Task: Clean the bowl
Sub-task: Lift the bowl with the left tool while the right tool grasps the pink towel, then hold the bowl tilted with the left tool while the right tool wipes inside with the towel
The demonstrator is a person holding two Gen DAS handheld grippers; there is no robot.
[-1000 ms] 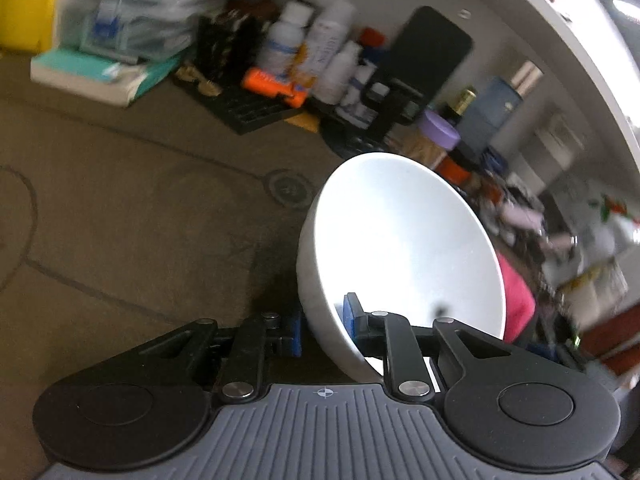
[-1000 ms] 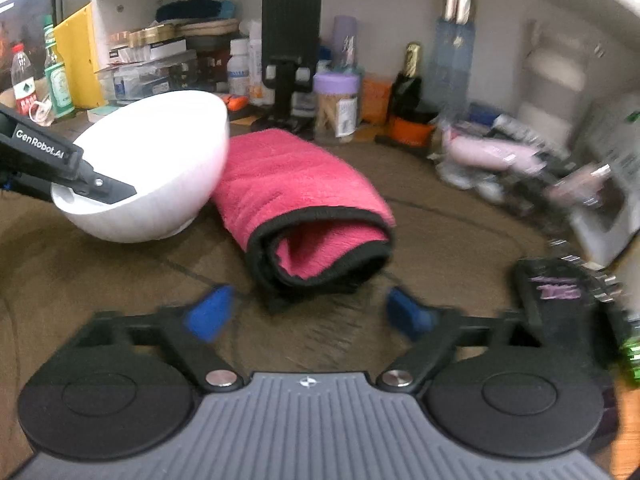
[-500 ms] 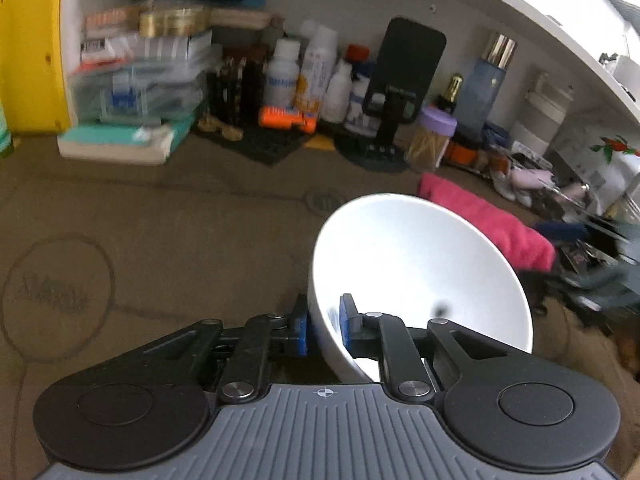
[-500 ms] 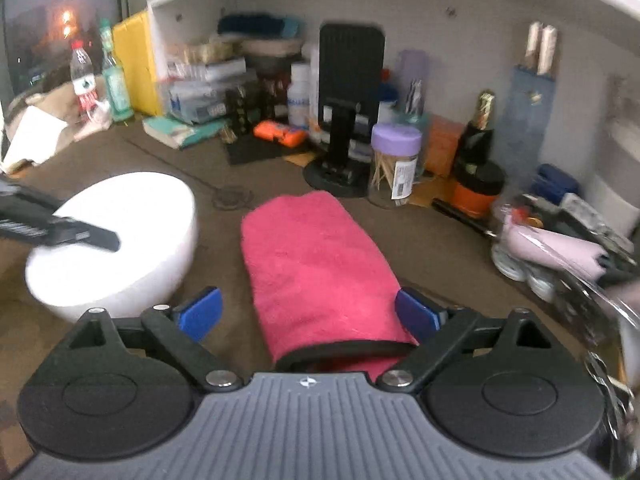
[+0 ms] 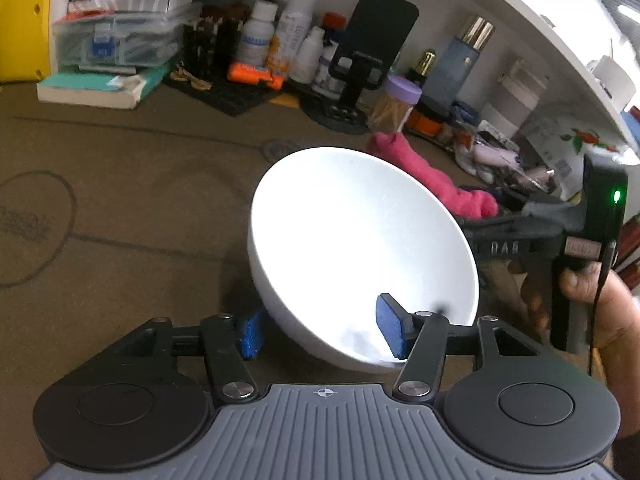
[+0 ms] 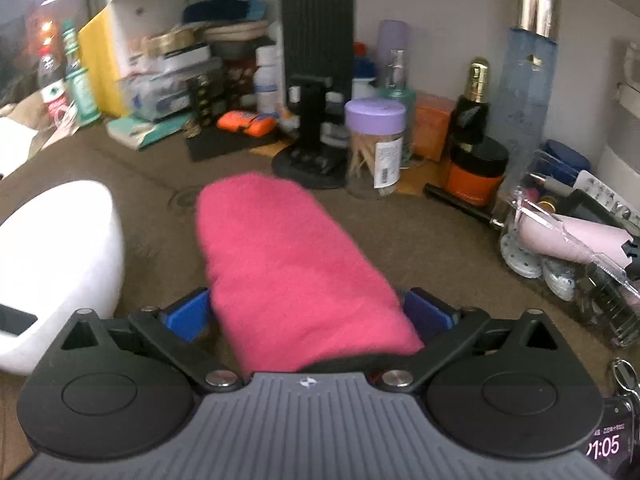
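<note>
The white bowl (image 5: 360, 240) rests tilted on the brown mat, its near rim between the pads of my left gripper (image 5: 322, 332). The jaws are opening and both blue pads stand clear of the bowl's wall. In the right wrist view the bowl (image 6: 52, 260) sits at the left edge. A rolled pink towel (image 6: 288, 248) lies lengthwise between the pads of my right gripper (image 6: 308, 314). Those jaws are closing, and the pads are at the towel's sides without squeezing it. The towel (image 5: 420, 176) also shows behind the bowl.
A shelf wall at the back is crowded with bottles, a black phone stand (image 6: 316, 92), a purple-lidded toothpick jar (image 6: 374, 148), an orange jar (image 6: 476, 172) and stacked boxes (image 5: 116, 40). A clear holder of cosmetics (image 6: 580, 236) lies right. A hand (image 5: 600, 312) grips the other device.
My left gripper's jaws have let go of the bowl's rim and spread apart. My right gripper has moved forward over the towel, which now lies between its pads, and the jaws have narrowed.
</note>
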